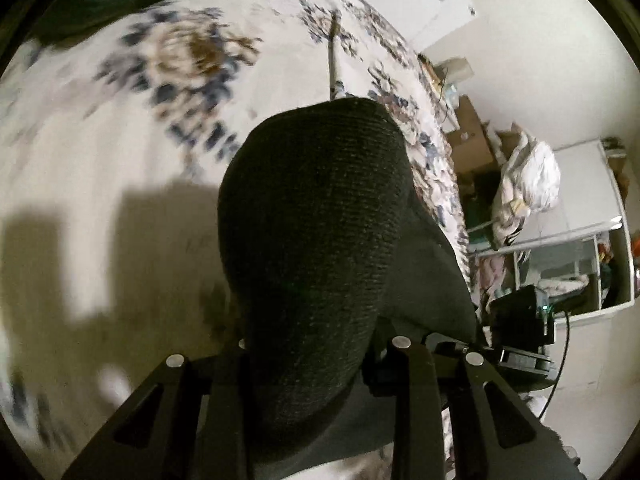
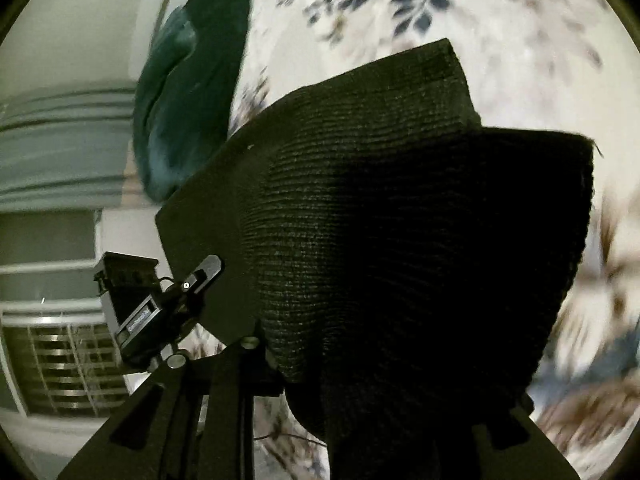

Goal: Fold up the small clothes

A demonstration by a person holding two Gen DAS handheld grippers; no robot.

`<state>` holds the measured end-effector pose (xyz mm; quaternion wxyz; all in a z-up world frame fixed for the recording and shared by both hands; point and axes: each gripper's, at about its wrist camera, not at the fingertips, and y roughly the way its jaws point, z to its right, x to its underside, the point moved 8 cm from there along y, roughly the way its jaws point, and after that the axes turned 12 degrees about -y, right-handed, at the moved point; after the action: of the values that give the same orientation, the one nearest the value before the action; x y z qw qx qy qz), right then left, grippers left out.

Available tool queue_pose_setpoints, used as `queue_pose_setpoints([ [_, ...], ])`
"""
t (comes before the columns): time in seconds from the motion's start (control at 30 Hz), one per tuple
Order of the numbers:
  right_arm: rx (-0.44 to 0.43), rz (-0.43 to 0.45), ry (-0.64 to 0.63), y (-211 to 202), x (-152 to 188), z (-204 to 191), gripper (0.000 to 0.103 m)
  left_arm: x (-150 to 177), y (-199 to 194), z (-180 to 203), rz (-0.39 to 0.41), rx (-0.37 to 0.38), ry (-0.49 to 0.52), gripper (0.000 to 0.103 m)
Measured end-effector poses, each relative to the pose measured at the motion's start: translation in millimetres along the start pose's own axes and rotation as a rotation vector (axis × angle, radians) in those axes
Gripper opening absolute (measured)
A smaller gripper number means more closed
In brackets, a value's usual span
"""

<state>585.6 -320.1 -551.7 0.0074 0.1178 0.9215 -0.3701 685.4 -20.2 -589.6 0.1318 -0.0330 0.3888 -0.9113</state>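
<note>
A black ribbed knit garment [image 1: 316,240] fills the middle of the left wrist view, raised off the floral bedsheet [image 1: 100,168]. It spills out over my left gripper [image 1: 316,344], whose fingertips are buried in the cloth; the jaws are shut on it. In the right wrist view the same garment [image 2: 400,240] hangs in a broad fold over my right gripper [image 2: 360,392], also shut on the knit with its fingertips covered. Each gripper shows in the other's view: the right one [image 1: 520,332] close on the right, the left one [image 2: 160,304] close on the left.
A dark green cushion [image 2: 188,112] lies on the bed near its edge by the wall. A thin stick [image 1: 334,56] rests on the sheet further off. Beside the bed stand cardboard boxes [image 1: 468,140], a white bundle [image 1: 528,176] and a mirrored cabinet [image 1: 580,248].
</note>
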Motion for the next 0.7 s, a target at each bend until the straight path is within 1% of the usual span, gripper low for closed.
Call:
queue_pose_setpoints([
  [0.07,0.015,-0.004,0.021,4.8,-21.2,13.9,0.024,-17.6,21.7,-1.8,-0.023,-0.035,0.016,0.027],
  [0.1,0.036,-0.007,0.038,9.3,-34.3,25.9,0.024,-23.4,31.6,-6.2,-0.034,-0.056,0.010,0.028],
  [0.17,0.055,-0.029,0.060,21.5,-46.4,37.6,0.025,-29.4,46.8,-20.7,-0.055,-0.092,-0.008,0.030],
  [0.23,0.073,-0.047,0.066,26.8,-52.8,53.0,0.028,-27.5,48.3,-31.3,-0.054,-0.079,-0.031,0.034],
  [0.27,0.074,-0.048,0.070,28.0,-52.0,54.4,0.029,-25.9,45.6,-36.3,-0.050,-0.062,-0.045,0.035],
  [0.3,0.078,-0.047,0.068,28.0,-52.4,53.7,0.035,-22.9,41.1,-41.0,-0.049,-0.044,-0.061,0.035],
  [0.33,0.092,-0.046,0.058,26.0,-50.6,55.9,0.037,-19.9,35.8,-44.6,-0.047,-0.031,-0.071,0.036],
  [0.37,0.120,-0.043,0.043,25.2,-49.1,53.1,0.043,-16.5,29.3,-49.7,-0.042,-0.025,-0.082,0.036],
  [0.4,0.178,-0.041,0.016,19.6,-45.3,51.3,0.053,-14.7,22.0,-54.1,-0.034,-0.022,-0.089,0.036],
  [0.47,0.267,-0.031,-0.015,6.7,-37.4,58.1,0.062,-10.0,6.8,-60.2,-0.005,-0.046,-0.084,0.036],
  [0.5,0.345,-0.013,-0.046,-2.8,-37.6,56.8,0.067,-9.2,0.0,-60.7,0.011,-0.066,-0.072,0.036],
  [0.53,0.402,-0.002,-0.065,-9.8,-35.9,56.5,0.069,-8.0,-6.6,-60.9,0.032,-0.099,-0.053,0.036],
  [0.57,0.461,0.005,-0.086,-17.9,-29.8,55.7,0.072,-4.9,-15.6,-60.2,0.068,-0.155,-0.017,0.036],
  [0.6,0.559,0.015,-0.120,-27.0,-22.0,51.5,0.079,0.8,-26.9,-58.1,0.122,-0.247,0.037,0.034],
  [0.63,0.615,0.024,-0.143,-31.4,-16.3,47.2,0.086,7.3,-35.5,-56.1,0.161,-0.331,0.077,0.034],
  [0.67,0.695,0.034,-0.179,-36.6,-6.2,41.4,0.100,13.6,-40.7,-52.7,0.185,-0.384,0.111,0.034],
  [0.7,0.730,0.037,-0.197,-40.0,3.0,38.9,0.103,23.0,-47.7,-45.3,0.211,-0.414,0.147,0.034],
])
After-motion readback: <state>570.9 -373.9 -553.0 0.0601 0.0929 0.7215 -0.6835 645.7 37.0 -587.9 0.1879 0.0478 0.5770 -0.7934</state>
